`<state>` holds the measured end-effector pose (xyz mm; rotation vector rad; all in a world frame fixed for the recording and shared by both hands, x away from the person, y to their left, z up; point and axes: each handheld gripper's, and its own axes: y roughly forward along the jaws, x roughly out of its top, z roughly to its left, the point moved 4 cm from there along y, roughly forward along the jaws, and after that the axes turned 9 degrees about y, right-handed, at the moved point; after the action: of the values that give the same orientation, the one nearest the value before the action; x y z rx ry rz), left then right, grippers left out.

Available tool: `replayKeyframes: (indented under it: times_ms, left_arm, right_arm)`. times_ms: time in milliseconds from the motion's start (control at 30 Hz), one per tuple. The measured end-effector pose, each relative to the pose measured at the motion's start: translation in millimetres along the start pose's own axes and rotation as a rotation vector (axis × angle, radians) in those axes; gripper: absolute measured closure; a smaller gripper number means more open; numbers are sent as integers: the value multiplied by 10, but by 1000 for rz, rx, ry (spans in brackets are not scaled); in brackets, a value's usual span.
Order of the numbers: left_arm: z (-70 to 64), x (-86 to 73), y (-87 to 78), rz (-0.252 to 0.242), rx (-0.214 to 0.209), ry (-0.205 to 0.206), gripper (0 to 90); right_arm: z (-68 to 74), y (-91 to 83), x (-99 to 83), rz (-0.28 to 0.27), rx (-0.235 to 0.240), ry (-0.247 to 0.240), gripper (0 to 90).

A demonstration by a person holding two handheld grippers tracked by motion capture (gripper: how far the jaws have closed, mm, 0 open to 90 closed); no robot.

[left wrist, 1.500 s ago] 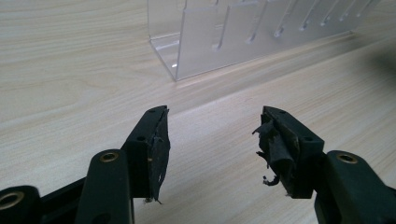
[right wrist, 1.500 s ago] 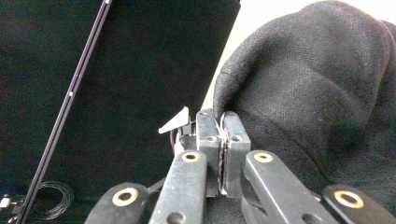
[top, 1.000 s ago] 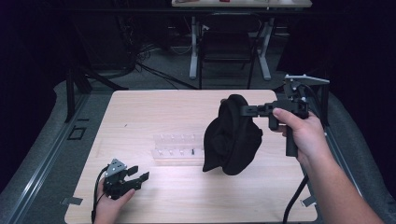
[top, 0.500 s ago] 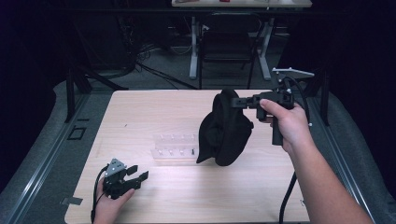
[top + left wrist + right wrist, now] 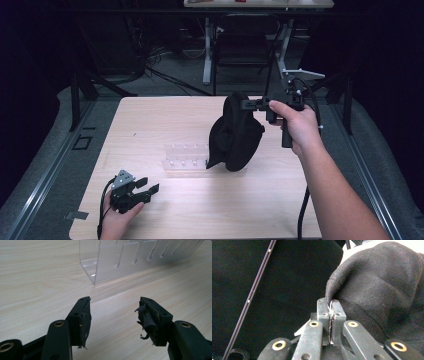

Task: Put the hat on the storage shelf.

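The right gripper (image 5: 248,104), jaws clamped on the edge of the black cloth (image 5: 235,134), holds it hanging lengthwise just above the clear rack (image 5: 185,159), while the left gripper (image 5: 148,185), jaws apart, rests well apart near the table's (image 5: 150,115) front-left corner.

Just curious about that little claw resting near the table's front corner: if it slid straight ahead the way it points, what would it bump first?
Probably the clear plastic rack; the open left gripper points toward its near corner.

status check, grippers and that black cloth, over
Right gripper shut on black cloth, held hanging above the table. Left gripper open, low near the table's front edge. Clear acrylic rack sits beside the cloth's lower end.
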<state>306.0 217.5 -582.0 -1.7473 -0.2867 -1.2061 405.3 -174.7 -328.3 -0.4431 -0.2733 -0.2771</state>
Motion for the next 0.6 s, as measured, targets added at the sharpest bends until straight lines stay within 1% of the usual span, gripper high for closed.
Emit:
replayKeyframes:
  times_ms: [367, 533, 600]
  left_arm:
    - [6, -4, -4, -2, 3, -1, 436]
    - [-2, -1, 1, -8, 4, -1, 436]
    - [-6, -1, 1, -4, 5, 6, 436]
  right_arm:
    - [-8, 90, 39, 3, 3, 3, 886]
    - [-17, 144, 47, 7, -8, -2, 886]
    - [-23, 162, 45, 8, -11, -4, 886]
